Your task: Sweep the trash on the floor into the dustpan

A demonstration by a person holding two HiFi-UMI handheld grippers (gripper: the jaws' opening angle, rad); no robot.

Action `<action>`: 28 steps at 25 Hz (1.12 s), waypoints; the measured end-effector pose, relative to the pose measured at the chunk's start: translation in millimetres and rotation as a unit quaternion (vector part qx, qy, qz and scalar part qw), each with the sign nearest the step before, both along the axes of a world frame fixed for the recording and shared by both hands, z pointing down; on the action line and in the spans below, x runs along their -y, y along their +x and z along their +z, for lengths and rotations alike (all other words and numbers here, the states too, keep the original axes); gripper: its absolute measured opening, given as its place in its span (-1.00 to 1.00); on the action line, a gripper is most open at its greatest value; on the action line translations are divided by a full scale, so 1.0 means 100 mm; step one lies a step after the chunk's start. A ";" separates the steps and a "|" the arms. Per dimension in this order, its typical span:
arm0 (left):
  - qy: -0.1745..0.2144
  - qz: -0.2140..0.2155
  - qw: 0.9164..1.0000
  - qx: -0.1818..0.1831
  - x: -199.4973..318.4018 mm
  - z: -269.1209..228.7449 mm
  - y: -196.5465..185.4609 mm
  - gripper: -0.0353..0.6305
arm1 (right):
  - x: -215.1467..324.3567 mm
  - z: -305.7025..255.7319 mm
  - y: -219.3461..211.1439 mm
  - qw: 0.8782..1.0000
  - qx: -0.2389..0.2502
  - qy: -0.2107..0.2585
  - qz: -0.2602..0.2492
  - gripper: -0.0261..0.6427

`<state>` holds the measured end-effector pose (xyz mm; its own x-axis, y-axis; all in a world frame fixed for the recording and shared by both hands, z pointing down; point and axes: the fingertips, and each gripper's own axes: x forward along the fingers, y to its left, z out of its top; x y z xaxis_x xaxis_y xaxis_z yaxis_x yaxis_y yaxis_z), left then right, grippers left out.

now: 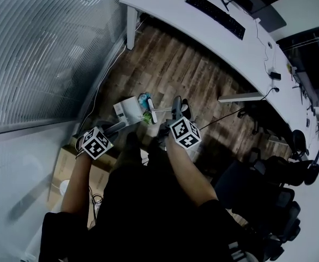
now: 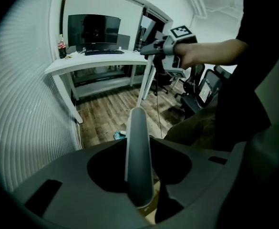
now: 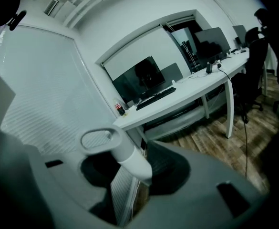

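Note:
In the head view a white dustpan (image 1: 127, 111) rests on the wooden floor with blue and green trash (image 1: 146, 107) beside its right edge. My left gripper (image 1: 108, 133) is shut on the dustpan's grey handle (image 2: 138, 147), which runs straight out between the jaws. A scrap of blue trash (image 2: 118, 135) lies on the floor beyond it. My right gripper (image 1: 171, 125) hovers just right of the trash. It is shut on a white brush handle (image 3: 129, 159) whose looped end (image 3: 99, 140) sticks out ahead. The brush head is hidden. The right gripper (image 2: 161, 48) also shows raised in the left gripper view.
A long white desk (image 1: 203, 34) with a keyboard (image 1: 215, 15) and monitor curves across the back. Black office chairs (image 1: 268, 190) crowd the right. A blind-covered glass wall (image 1: 39, 53) closes the left side. A cardboard box (image 1: 66, 171) lies by my left arm. A cable (image 1: 224, 116) trails over the floor.

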<state>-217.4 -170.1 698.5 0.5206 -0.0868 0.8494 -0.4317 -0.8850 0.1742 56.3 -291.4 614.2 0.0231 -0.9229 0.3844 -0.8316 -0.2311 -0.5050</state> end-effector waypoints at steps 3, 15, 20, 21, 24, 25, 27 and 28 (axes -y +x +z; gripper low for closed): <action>-0.004 0.029 1.000 0.006 -0.10 0.00 0.02 -0.55 | 0.10 0.00 0.04 1.000 0.014 0.005 0.023 -0.49; -0.027 -0.071 0.997 0.002 0.02 0.03 -0.16 -0.55 | 0.04 0.00 -0.28 0.999 0.032 0.002 -0.042 -0.47; -0.037 -0.079 0.996 -0.004 0.09 0.02 -0.07 -0.55 | 0.09 -0.03 -0.71 0.988 0.052 0.004 -0.147 -0.47; -0.038 -0.077 0.996 -0.008 0.10 0.03 -0.05 -0.55 | 0.11 -0.05 -0.75 0.985 0.053 0.008 -0.161 -0.46; -0.041 -0.071 0.996 -0.018 0.09 0.05 0.00 -0.56 | 0.21 -0.12 -0.78 0.979 0.051 0.023 -0.198 -0.45; -0.043 -0.071 0.996 -0.019 0.08 0.04 -0.01 -0.56 | 0.24 -0.15 -0.77 0.977 0.053 0.025 -0.207 -0.44; -0.047 -0.073 0.996 -0.018 0.06 0.02 -0.03 -0.56 | 0.28 -0.19 -0.69 0.975 0.065 0.025 -0.209 -0.44; -0.048 -0.074 0.996 -0.016 0.06 0.01 -0.04 -0.56 | 0.29 -0.20 -0.63 0.976 0.073 0.022 -0.203 -0.44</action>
<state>-221.5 -175.7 699.9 0.5358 -0.0841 0.8401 -0.5491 -0.7906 0.2710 -6.5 -320.7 594.2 -0.3995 -0.8607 0.3155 -0.7686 0.1269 -0.6270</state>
